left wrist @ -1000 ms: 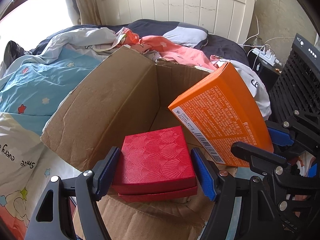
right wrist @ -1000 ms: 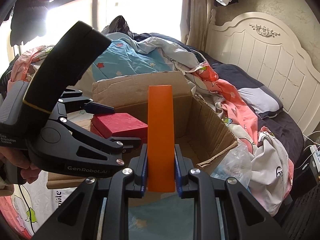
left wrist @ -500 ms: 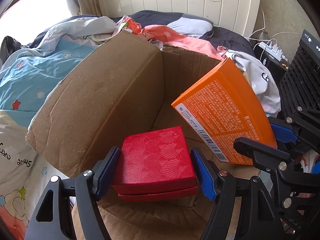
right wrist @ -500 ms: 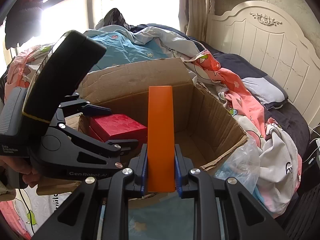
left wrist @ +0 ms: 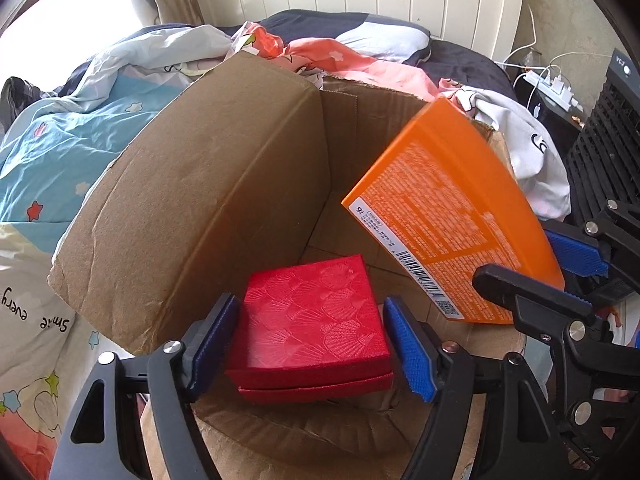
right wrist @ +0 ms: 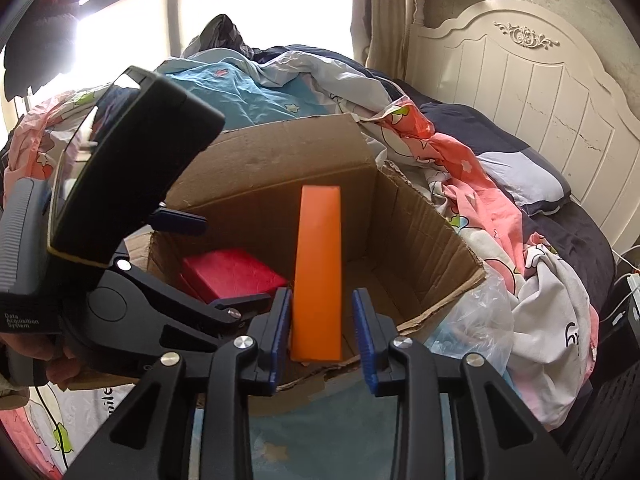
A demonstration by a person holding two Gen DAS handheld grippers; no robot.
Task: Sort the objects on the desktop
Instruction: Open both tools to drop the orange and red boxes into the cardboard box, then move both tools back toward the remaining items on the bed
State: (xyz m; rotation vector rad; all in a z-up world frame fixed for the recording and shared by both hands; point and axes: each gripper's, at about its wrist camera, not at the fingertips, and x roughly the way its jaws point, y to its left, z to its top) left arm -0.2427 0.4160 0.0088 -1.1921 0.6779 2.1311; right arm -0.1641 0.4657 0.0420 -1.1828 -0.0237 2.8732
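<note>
An open cardboard box (left wrist: 208,200) sits on the bed; it also shows in the right wrist view (right wrist: 420,236). My left gripper (left wrist: 310,344) holds a red embossed box (left wrist: 316,320) over the carton's near edge; its blue pads have a slight gap on the right side. The red box also shows in the right wrist view (right wrist: 234,274). My right gripper (right wrist: 322,334) has its jaws parted around a flat orange box (right wrist: 318,272), which stands tilted in the carton. In the left wrist view the orange box (left wrist: 452,216) leans at the right, with the right gripper's fingers (left wrist: 576,248) beside it.
Crumpled bedding (right wrist: 472,184) surrounds the carton, with a white headboard (right wrist: 532,80) behind. A clear plastic bag (right wrist: 476,320) lies by the carton's right corner. A black crate (left wrist: 604,152) and a power strip (left wrist: 552,88) are at the right.
Both grippers moved forward and down over the carton. My right gripper's jaws opened off the orange box. The left gripper's right pad now stands slightly off the red box.
</note>
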